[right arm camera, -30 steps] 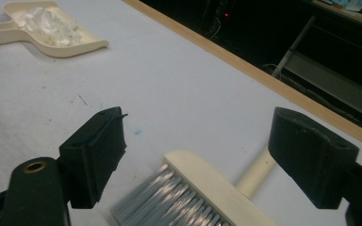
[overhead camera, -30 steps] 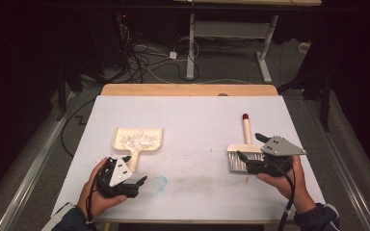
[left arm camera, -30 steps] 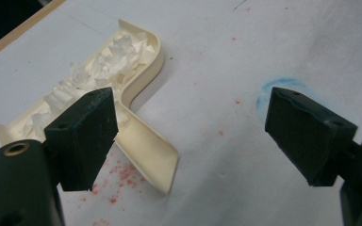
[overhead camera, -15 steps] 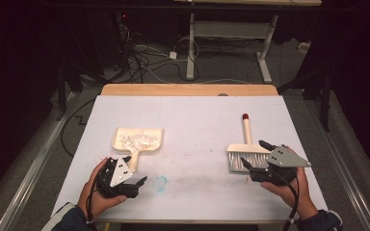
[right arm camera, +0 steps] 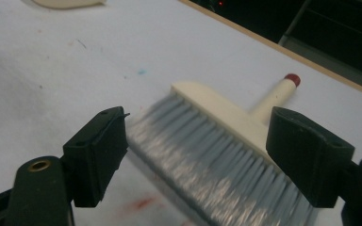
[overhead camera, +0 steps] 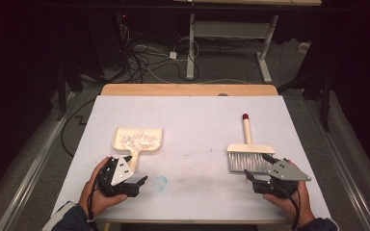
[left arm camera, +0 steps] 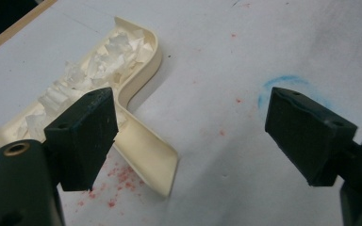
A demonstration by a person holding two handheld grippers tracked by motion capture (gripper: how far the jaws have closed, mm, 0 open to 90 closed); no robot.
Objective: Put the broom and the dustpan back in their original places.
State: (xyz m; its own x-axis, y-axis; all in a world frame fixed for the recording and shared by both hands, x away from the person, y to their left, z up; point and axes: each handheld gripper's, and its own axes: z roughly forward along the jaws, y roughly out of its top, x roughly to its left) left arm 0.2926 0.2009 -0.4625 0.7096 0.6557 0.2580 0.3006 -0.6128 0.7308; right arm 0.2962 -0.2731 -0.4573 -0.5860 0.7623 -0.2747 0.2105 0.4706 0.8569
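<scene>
Both hand-held grippers (overhead camera: 134,183) (overhead camera: 256,168) gape, empty.

A cream plastic dustpan (overhead camera: 137,141) holds pale, translucent white scraps (left arm camera: 92,66). A hand brush (overhead camera: 248,150) has a cream wooden handle, a dark red tip and grey bristles. The white table (overhead camera: 192,120) bears a faint blue ring mark (left arm camera: 283,84), small red specks and a tan wooden far edge.

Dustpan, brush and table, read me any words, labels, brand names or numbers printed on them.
None: no readable text in these pictures.
Dustpan: plain cream, unlabelled, holding pale scraps.
Brush: plain cream back and handle, red tip, no brand.
Table: red specks and a blue smudged ring, no letters.
</scene>
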